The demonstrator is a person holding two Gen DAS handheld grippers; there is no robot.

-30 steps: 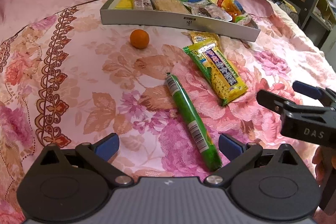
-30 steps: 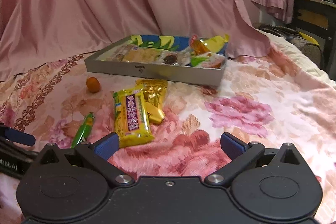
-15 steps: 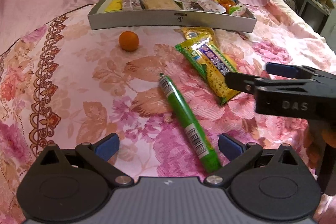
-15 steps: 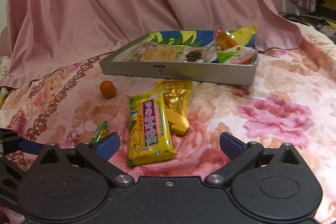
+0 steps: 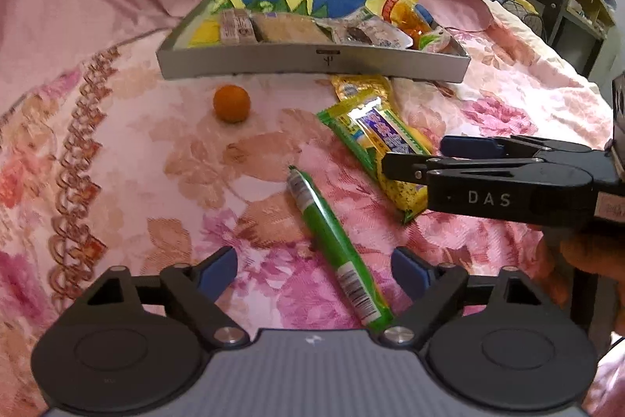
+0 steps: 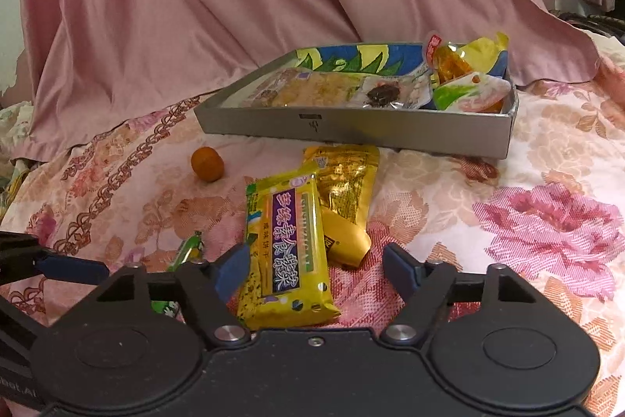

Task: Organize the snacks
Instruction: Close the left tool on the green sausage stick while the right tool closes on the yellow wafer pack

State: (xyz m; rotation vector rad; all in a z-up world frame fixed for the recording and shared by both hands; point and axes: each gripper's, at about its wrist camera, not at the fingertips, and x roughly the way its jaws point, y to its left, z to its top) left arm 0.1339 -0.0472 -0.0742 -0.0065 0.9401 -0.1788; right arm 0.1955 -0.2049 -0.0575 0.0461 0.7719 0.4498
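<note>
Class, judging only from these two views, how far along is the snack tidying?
Done: several packets already lie in the grey tray. In hand: nothing; the right claw is open around the yellow packet, the left claw open over the green stick. Left: those, the gold packet and the orange.

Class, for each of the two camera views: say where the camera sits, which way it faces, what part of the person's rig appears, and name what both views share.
Left wrist: on the left hand-held gripper, looking forward and down over the green stick snack toward the grey tray; its open fingers show, and the right hand-held gripper enters from the right.
Right wrist: on the right hand-held gripper, low over the yellow biscuit pack, facing the tray; its open fingers show.
Shared: tray, orange fruit, biscuit pack, gold packet.
</note>
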